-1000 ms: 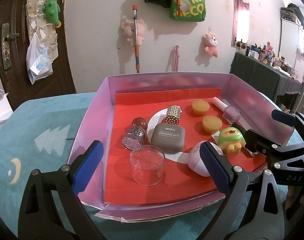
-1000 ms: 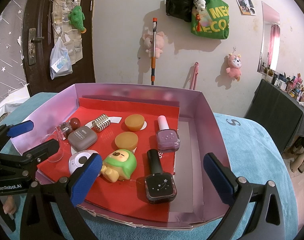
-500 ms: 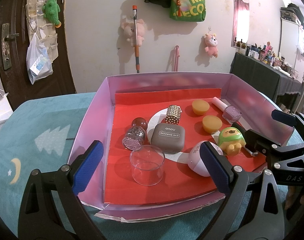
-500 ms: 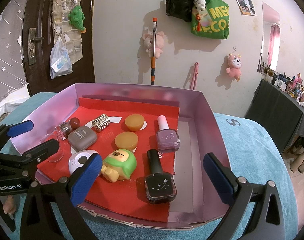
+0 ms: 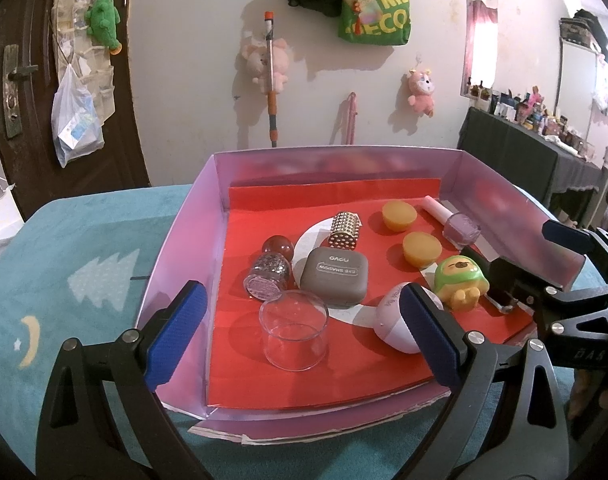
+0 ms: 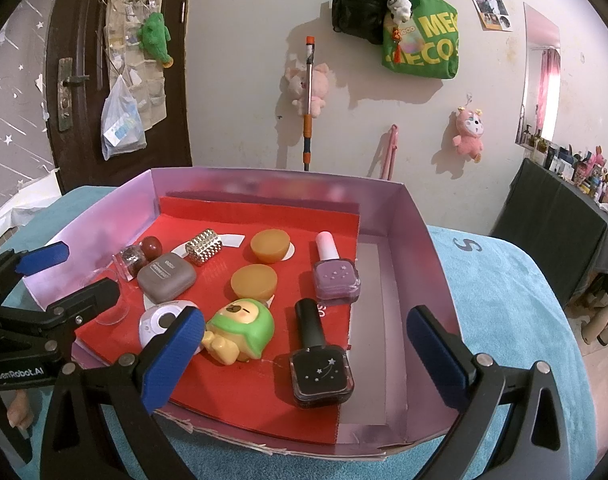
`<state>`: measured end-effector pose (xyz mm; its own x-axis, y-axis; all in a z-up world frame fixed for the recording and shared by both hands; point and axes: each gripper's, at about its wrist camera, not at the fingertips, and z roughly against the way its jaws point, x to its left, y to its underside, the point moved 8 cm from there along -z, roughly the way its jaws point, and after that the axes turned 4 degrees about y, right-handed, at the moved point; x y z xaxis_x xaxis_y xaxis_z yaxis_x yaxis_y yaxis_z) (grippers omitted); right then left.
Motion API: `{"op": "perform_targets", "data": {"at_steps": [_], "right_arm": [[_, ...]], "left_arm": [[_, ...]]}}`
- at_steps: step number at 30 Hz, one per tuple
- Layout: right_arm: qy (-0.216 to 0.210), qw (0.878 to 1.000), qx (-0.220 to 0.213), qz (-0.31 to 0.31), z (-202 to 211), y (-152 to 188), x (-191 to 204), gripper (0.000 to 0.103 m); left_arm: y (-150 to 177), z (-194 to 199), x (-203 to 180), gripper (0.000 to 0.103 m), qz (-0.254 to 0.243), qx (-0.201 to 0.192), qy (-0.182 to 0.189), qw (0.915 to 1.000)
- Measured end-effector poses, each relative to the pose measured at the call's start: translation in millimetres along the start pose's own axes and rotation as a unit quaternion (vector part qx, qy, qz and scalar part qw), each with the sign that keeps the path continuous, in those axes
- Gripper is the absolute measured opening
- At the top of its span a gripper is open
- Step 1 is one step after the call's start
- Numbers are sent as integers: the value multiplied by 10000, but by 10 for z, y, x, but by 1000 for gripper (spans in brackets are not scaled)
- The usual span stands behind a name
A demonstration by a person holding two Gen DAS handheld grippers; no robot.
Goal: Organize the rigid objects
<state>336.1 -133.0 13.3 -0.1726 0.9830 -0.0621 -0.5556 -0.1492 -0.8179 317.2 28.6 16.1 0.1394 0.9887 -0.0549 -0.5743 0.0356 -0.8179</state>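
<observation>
your left gripper (image 5: 299, 334) is spread wide, holding nothing, at the near edge of the pink box (image 5: 183, 240); right gripper (image 6: 304, 354) likewise, jaws apart and empty. nearest you on the red liner (image 6: 239, 384): clear cup (image 5: 293, 336) upright, black nail polish (image 6: 318, 354) lying flat, long axis near-to-far, cap pointing away. beside it the green toy (image 6: 241, 330) on its back, head away. past it, purple nail polish (image 6: 334, 272) lies parallel, cap away. grey case (image 5: 336, 276) sits mid-box.
</observation>
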Motion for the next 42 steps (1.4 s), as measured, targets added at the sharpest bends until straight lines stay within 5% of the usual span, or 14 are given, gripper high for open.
{"op": "perform_targets", "data": {"at_steps": [10, 18, 28, 34, 42], "right_arm": [[24, 10000, -83, -29, 398, 11, -56, 103], [-133, 9998, 165, -8, 1013, 241, 41, 103], [211, 9919, 1252, 53, 896, 1005, 61, 103], [201, 9827, 1809, -345, 711, 1258, -58, 103], [376, 9819, 1817, -383, 700, 1285, -100, 103]], "left_arm": [[66, 550, -56, 98, 53, -120, -60, 9999], [512, 904, -113, 98, 411, 569, -21, 9975], [1132, 743, -226, 98, 492, 1384, -141, 9890], [1230, 682, -234, 98, 438, 1482, -239, 9877], [1204, 655, -219, 103, 472, 1519, -386, 9865]]}}
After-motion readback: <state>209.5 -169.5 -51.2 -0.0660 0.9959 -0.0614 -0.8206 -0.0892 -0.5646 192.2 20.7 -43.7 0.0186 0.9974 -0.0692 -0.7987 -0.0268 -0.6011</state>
